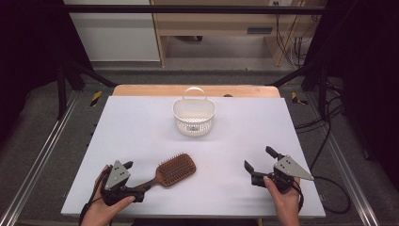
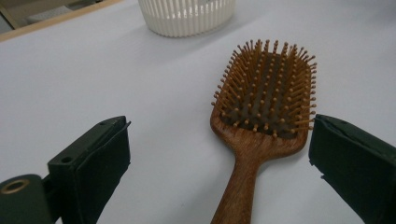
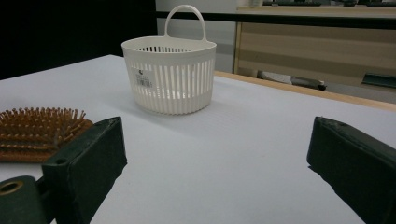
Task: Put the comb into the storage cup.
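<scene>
wooden hairbrush (image 1: pixel 175 170) | bristles up | near-left; white basket (image 1: pixel 193 117) | upright | far-centre

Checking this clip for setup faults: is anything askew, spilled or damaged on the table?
Nothing stands out. The white basket stands upright, the wooden hairbrush lies bristles up and intact, and both the left gripper and right gripper are open.

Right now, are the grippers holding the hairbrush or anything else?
Nothing is held. The left gripper is open, its jaws either side of the hairbrush handle without touching. The right gripper is open over bare table.
</scene>
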`<action>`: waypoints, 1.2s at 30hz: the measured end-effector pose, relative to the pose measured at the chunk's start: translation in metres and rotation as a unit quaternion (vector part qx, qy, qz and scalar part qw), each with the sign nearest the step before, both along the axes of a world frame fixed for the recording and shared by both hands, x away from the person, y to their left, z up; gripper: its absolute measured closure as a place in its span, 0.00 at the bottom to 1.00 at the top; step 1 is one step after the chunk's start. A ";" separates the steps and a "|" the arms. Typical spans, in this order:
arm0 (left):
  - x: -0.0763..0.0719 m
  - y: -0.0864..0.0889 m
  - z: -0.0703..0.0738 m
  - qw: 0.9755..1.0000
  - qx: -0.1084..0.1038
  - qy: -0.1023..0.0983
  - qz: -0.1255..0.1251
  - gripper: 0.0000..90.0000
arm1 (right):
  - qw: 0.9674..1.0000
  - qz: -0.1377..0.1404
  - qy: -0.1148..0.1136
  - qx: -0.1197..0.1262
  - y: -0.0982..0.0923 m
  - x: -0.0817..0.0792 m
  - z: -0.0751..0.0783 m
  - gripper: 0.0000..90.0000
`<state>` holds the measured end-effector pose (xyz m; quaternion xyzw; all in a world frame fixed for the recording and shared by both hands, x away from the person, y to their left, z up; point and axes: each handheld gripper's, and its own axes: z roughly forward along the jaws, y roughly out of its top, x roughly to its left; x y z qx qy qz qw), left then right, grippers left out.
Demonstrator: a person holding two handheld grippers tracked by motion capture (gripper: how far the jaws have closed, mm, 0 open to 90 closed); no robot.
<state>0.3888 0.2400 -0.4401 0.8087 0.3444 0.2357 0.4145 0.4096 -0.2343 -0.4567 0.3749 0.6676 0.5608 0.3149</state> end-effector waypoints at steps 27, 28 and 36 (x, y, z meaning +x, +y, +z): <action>0.030 -0.022 0.000 0.983 0.112 0.131 -0.064 0.07 | 1.000 0.012 0.014 -0.020 0.010 0.003 -0.011 0.05; 0.031 -0.022 0.001 0.983 0.114 0.130 -0.062 0.08 | 1.000 0.012 0.014 -0.020 0.010 0.003 -0.011 0.05; 0.031 -0.022 0.000 0.981 0.132 0.124 -0.063 0.13 | 1.000 0.013 0.015 -0.023 0.012 0.003 -0.011 0.06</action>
